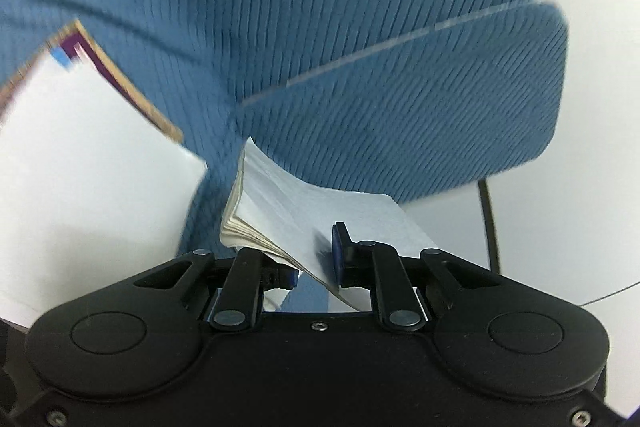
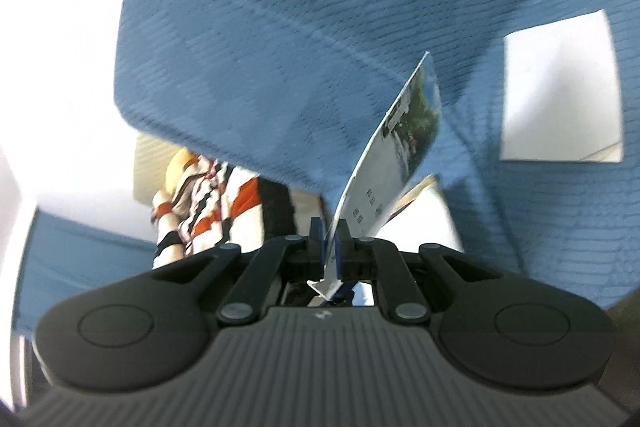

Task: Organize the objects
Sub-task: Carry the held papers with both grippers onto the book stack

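Two books are in my grip: the left gripper (image 1: 316, 267) has its jaws clamped on a thick paperback (image 1: 280, 211), lifted above the blue sofa (image 1: 360, 27), and the right gripper (image 2: 329, 251) pinches a thin booklet (image 2: 396, 143) upright. I judge the tidying midway: a white book (image 1: 80, 163) lies loose on the cushions. No container shows, so I cannot tell where these go.

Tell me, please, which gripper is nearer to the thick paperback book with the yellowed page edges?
Left. The left gripper is closed on the paperback book, which sits between its fingers. The right gripper holds a thin glossy booklet instead; the paperback doesn't show in its view.
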